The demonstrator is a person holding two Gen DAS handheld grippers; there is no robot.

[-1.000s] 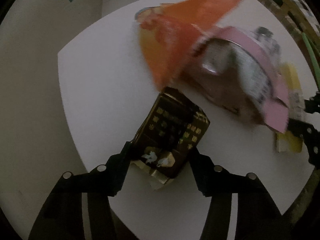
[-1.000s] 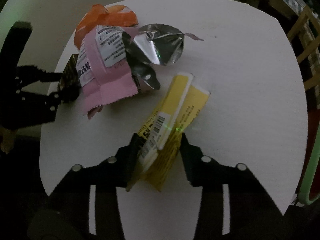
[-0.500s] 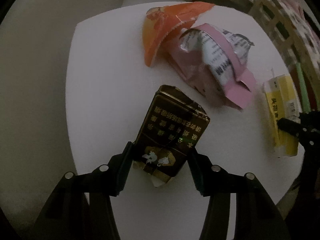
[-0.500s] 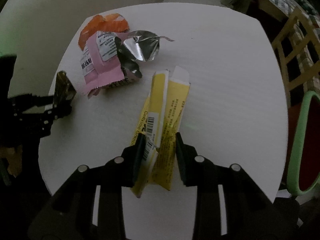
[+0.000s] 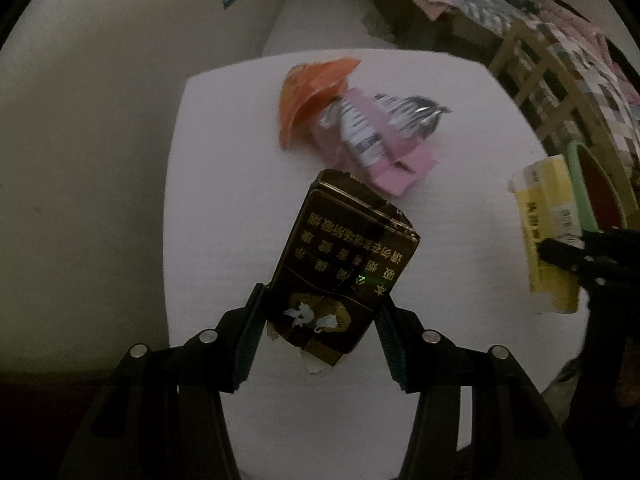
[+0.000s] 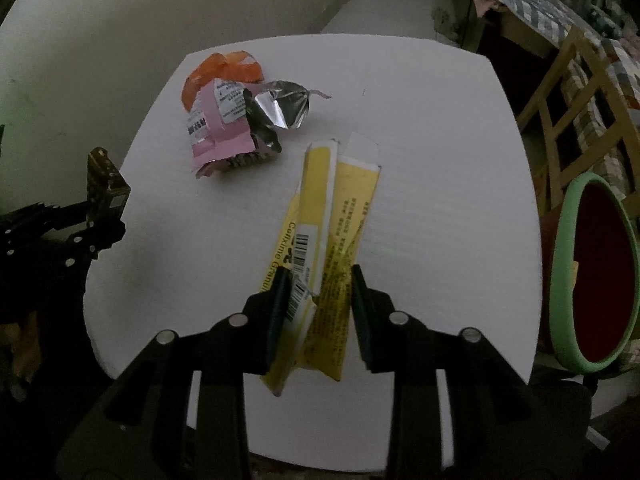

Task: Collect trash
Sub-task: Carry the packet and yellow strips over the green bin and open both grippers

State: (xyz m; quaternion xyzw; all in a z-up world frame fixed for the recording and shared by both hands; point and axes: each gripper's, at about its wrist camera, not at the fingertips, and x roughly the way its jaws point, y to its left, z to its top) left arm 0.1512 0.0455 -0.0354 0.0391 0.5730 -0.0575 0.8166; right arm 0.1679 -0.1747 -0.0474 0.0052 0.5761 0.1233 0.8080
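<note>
Right wrist alone shows the pink wrapper's (image 6: pixel 218 136) silver foil lining (image 6: pixel 280 108).

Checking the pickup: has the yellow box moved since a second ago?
Yes. Clamped in the right hand-held gripper, the yellow box has lifted off the white table, away from the pink wrapper.

Dim room with a white table (image 6: pixel 420 208) below the gripper and a pale wall (image 6: pixel 100 40) beyond it. Wooden chair (image 6: pixel 576 128) and patchwork bedding (image 5: pixel 560 52) off to the right.
</note>
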